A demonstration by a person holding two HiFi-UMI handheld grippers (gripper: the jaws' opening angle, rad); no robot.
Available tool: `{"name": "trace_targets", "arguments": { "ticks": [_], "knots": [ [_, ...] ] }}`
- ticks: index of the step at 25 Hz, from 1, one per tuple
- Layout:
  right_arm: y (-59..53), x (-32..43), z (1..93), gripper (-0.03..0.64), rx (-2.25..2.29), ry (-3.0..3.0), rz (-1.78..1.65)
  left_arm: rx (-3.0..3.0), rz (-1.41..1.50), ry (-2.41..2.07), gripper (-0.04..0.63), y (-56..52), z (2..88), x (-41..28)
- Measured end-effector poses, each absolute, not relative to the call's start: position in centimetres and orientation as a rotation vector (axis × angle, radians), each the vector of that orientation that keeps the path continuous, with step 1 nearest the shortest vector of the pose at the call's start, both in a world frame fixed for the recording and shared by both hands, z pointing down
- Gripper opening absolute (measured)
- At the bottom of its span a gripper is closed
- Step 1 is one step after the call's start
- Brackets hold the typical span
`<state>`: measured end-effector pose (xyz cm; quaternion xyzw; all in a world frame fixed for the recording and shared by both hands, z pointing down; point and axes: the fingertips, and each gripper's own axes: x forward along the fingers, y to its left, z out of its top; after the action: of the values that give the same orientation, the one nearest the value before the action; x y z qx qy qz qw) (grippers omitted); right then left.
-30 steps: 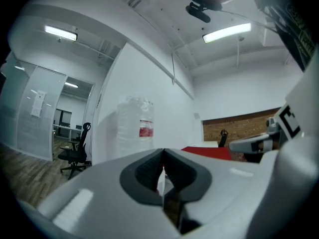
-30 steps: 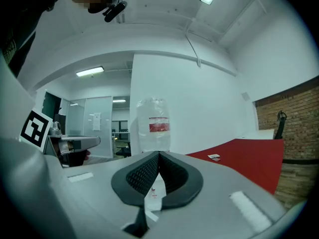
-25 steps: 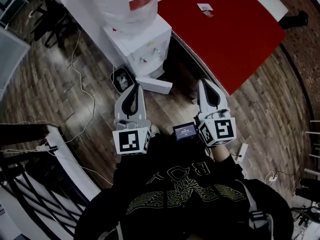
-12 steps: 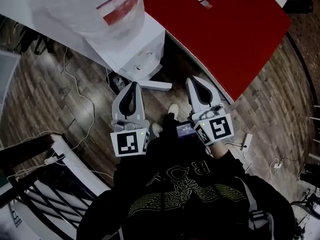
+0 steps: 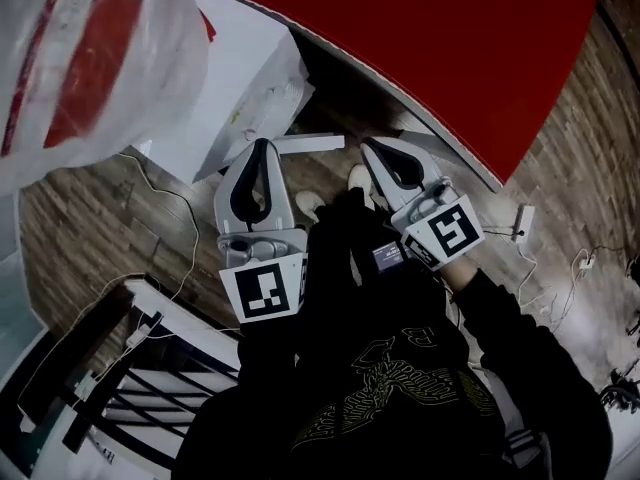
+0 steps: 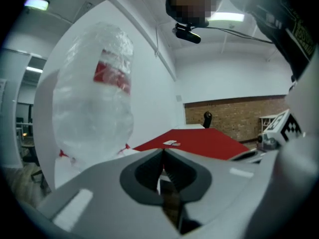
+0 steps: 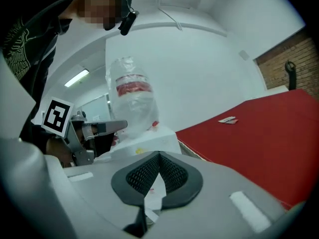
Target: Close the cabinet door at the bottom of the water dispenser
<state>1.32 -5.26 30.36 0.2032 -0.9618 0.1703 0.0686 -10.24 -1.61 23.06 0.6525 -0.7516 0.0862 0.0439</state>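
Note:
The white water dispenser [image 5: 250, 78] fills the upper left of the head view, its plastic-wrapped bottle [image 5: 80, 58] close to the camera. Its white bottom cabinet door [image 5: 318, 144] sticks out open, low by the floor. My left gripper [image 5: 262, 148] is shut and empty, its tip just left of the door's near end. My right gripper [image 5: 368, 148] is also shut and empty, a little right of the door. The left gripper view has shut jaws [image 6: 162, 152] with the bottle [image 6: 94, 108] behind them. The right gripper view has shut jaws [image 7: 159, 154] pointing past the dispenser top [image 7: 149, 143].
A red table [image 5: 450, 48] overhangs right beside the dispenser. Cables [image 5: 185, 218] and a power strip [image 5: 520, 223] lie on the wood floor. A black and white rack [image 5: 130, 368] stands at the lower left. The person's shoes [image 5: 358, 178] are under the grippers.
The head has leaned over the dispenser, so the bottle now looms at the upper left. Both grippers have come closer to the open door and stay shut.

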Motion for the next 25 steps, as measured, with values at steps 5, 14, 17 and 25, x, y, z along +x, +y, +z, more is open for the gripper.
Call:
{"name": "trace_targets", "arguments": {
  "ticks": [5, 14, 17, 25],
  "knots": [
    [-8.2, 0.8, 40.3, -0.002, 0.746, -2.807, 0.515, 2.023, 0.290, -2.272, 0.008, -4.2, 32.2, -11.8],
    [-7.7, 0.5, 53.4, -0.002, 0.938, -2.580, 0.570, 1.963, 0.357, -2.172, 0.008, -2.7, 46.3, -11.4],
    [-7.1, 1.1, 56.9, -0.002, 0.958, -2.510, 0.609, 1.905, 0.370, -2.130, 0.008, -2.1, 50.1, -11.3],
    [-7.8, 2.2, 64.8, -0.002, 1.024, -2.379, 0.537, 1.745, 0.416, -2.147, 0.008, -1.8, 58.0, -13.0]
  ]
}}
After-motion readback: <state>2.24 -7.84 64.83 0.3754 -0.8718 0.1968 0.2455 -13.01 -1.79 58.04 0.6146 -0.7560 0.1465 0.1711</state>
